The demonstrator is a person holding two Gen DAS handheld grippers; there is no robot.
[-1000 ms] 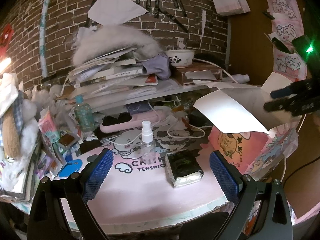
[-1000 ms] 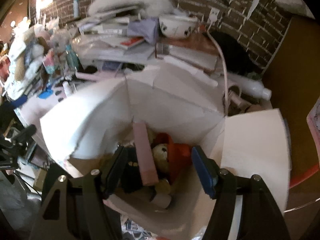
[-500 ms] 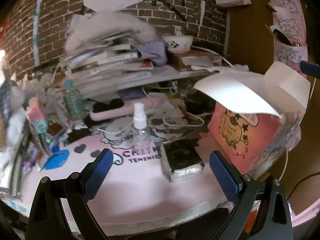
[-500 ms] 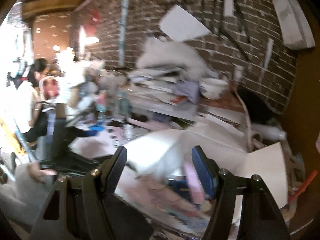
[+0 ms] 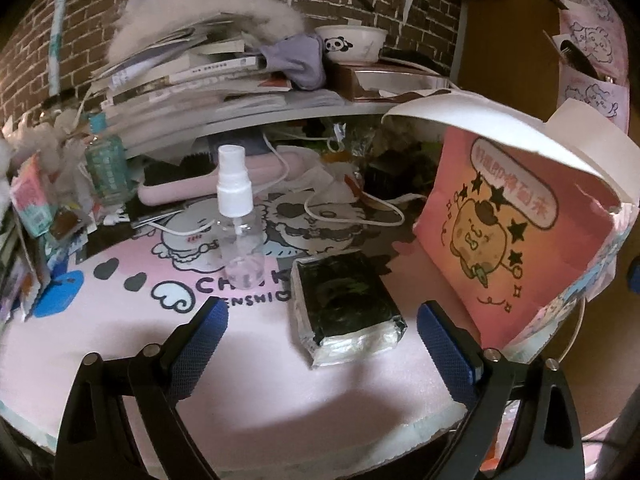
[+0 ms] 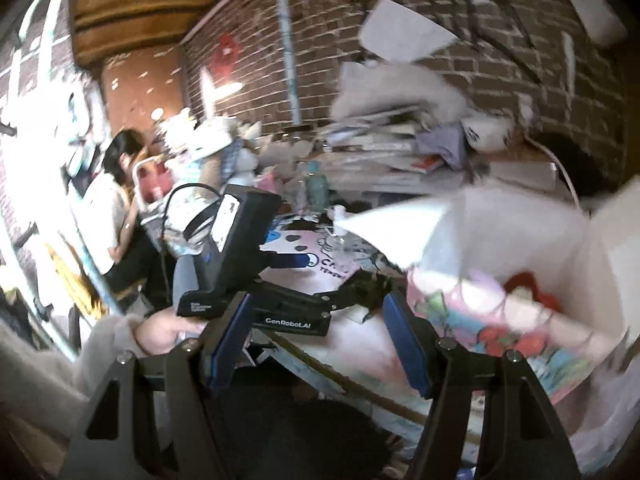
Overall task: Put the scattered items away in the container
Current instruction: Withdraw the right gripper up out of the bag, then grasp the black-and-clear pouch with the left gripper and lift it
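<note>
A dark foil-wrapped packet (image 5: 344,304) lies flat on the pink cartoon desk mat (image 5: 120,344). My left gripper (image 5: 320,316) hangs low over the mat with the packet's near end between its blue pads (image 5: 200,340). Its jaws are closing, and the pads stand clear of the packet on both sides. A clear spray bottle (image 5: 239,216) stands upright just behind. The pink cartoon box (image 5: 508,248) with white flaps stands to the right. My right gripper (image 6: 316,308) is open and empty, left of the box (image 6: 540,248), which holds a red toy (image 6: 524,280). The right wrist view is blurred.
Books and papers are piled on a shelf behind, with a panda bowl (image 5: 352,42) on top. A green bottle (image 5: 106,168), a pink case (image 5: 208,184) and a white cable (image 5: 352,216) crowd the back of the mat. A person (image 6: 116,184) sits far left.
My left gripper has sunk toward the packet and its jaws have narrowed a little. My right gripper has swung out of the box to the left and now faces the left gripper.
</note>
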